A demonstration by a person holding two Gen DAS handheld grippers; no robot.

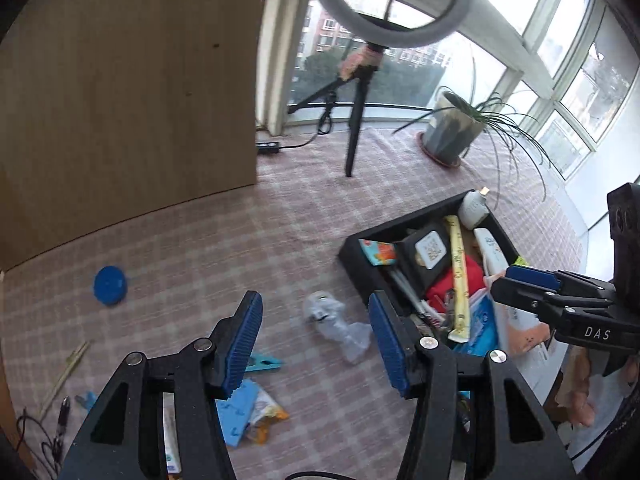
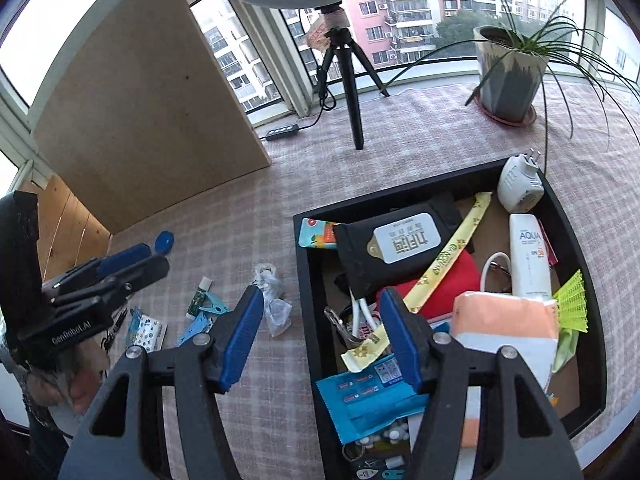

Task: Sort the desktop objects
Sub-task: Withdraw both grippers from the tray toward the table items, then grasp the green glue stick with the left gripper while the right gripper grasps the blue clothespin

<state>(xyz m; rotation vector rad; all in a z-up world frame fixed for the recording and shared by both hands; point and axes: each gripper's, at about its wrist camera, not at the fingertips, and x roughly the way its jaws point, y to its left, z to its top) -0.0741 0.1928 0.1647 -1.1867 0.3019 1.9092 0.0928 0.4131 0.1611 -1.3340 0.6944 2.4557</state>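
Note:
My left gripper [image 1: 316, 336] hangs open over the checked tablecloth, nothing between its blue pads. A crumpled clear plastic wrap [image 1: 336, 320] lies just beyond them. A blue lid [image 1: 111, 285] sits far left, and a teal clip [image 1: 264, 362] and blue packets [image 1: 244, 412] lie beneath the left finger. My right gripper [image 2: 320, 336] is open too, straddling the left wall of the black tray [image 2: 305, 272] and holding nothing. The tray is filled with a black pouch [image 2: 392, 248], a sunscreen tube [image 2: 530, 256], a white plug [image 2: 520, 188], a red cloth [image 2: 452, 280] and an orange tissue pack [image 2: 508, 316].
A wooden board [image 1: 120, 100] stands upright at the back left. Behind the tray are a ring-light tripod [image 1: 354, 132], a power strip [image 1: 268, 147] and a potted plant [image 1: 452, 128]. A small tube [image 2: 199, 296] and a sticker packet [image 2: 146, 334] lie left of the tray.

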